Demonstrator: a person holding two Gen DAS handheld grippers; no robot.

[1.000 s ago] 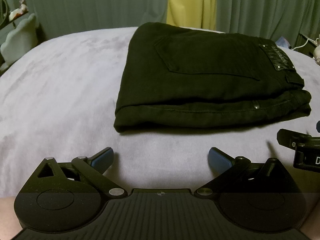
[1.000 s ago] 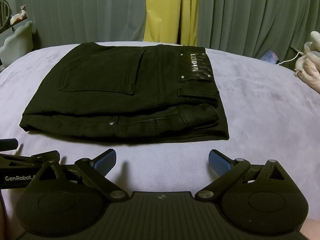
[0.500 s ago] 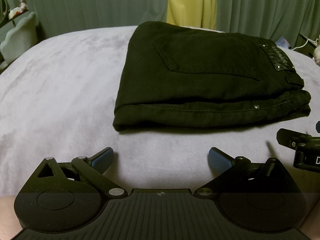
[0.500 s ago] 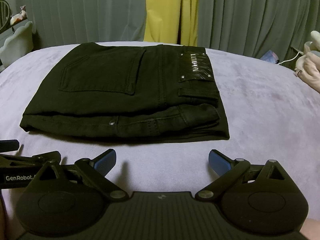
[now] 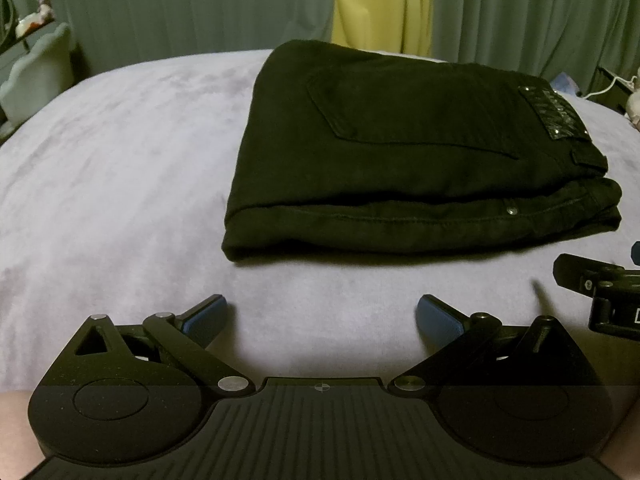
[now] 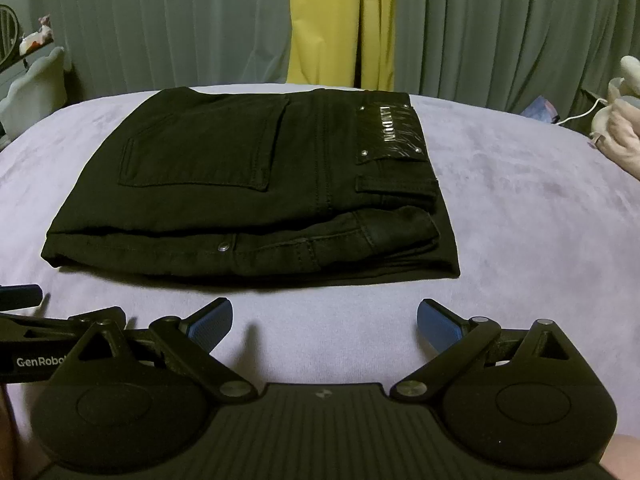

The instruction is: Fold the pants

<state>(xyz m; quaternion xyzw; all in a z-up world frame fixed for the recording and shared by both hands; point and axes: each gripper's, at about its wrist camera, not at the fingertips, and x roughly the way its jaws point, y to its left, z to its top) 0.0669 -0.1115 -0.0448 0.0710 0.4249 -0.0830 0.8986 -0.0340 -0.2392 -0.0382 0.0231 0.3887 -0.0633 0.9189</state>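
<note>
Black jeans (image 6: 248, 184) lay folded, centre frame, on lilac bedspread (image 6: 520, 216). My left gripper (image 5: 320, 316) and right gripper (image 6: 324, 320) hovered released, lower frame, near stack, touching nothing. Judged folding done; best handling was withdrawing without grazing stack's near edge.

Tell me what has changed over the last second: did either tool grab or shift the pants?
Nothing visibly changed. The folded black pants lie in the same spot on the lavender bedcover, and the left tool and right tool sit open and empty in front of them, touching nothing.
</note>
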